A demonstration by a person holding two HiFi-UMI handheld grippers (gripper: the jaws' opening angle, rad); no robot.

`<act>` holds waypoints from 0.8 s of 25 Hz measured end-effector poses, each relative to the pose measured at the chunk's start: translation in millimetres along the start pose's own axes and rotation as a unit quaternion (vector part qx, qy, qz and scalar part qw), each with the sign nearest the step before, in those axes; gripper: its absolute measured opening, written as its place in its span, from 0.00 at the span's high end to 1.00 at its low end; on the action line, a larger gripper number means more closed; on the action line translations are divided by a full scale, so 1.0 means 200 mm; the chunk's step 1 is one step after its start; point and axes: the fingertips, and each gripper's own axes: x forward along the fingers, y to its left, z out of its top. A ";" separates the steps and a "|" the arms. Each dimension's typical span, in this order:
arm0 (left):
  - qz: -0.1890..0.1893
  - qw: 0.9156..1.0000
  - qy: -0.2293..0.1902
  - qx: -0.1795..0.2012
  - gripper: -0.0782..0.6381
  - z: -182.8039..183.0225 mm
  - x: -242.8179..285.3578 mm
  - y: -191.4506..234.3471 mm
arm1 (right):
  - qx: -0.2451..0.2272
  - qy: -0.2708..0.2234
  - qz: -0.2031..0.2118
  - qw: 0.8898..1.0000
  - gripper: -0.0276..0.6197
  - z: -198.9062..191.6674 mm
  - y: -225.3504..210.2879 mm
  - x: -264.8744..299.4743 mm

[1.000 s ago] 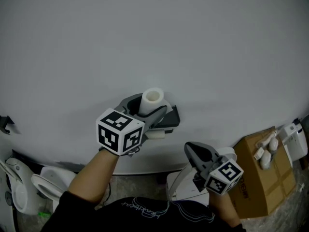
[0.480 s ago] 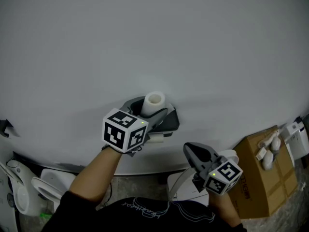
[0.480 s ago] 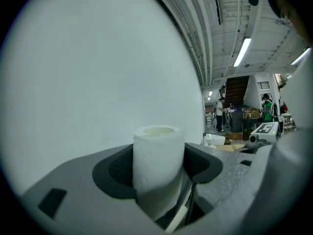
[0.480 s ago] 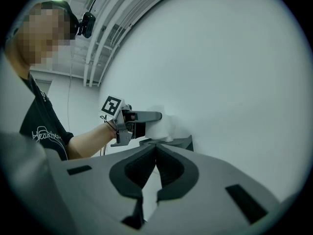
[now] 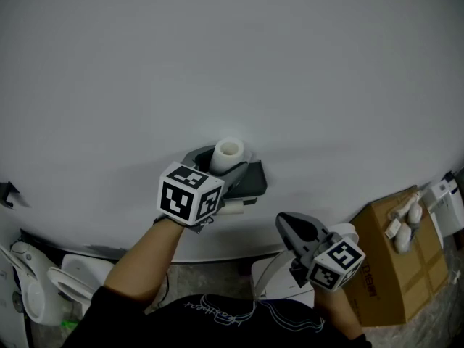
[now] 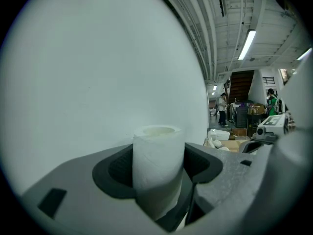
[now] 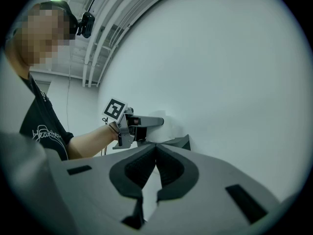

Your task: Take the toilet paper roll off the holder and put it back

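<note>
The white toilet paper roll (image 5: pixel 228 153) stands upright between the jaws of my left gripper (image 5: pixel 220 163), which is shut on it close to the white wall. In the left gripper view the roll (image 6: pixel 157 168) fills the gap between both grey jaws, its hollow end up. The dark holder (image 5: pixel 251 182) juts from the wall just right of and below the roll. My right gripper (image 5: pixel 286 220) hangs lower right, away from the roll, jaws shut with nothing between them. The right gripper view shows its tips (image 7: pixel 155 148) meeting, with the left gripper (image 7: pixel 131 124) and the holder (image 7: pixel 180 142) beyond.
The white wall (image 5: pixel 217 49) fills most of the head view. A cardboard box (image 5: pixel 384 267) with white parts on top stands at the right. A white toilet (image 5: pixel 69 274) sits at lower left, and another white fixture (image 5: pixel 272 270) lies under my right gripper.
My left gripper has carried the roll a little right and closer to the wall, toward the holder. The right gripper has hardly moved.
</note>
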 end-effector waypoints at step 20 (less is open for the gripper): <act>0.025 0.999 -0.032 0.019 0.40 0.05 -0.09 0.02 | -0.004 0.003 0.004 1.000 0.95 -0.01 0.03 0.04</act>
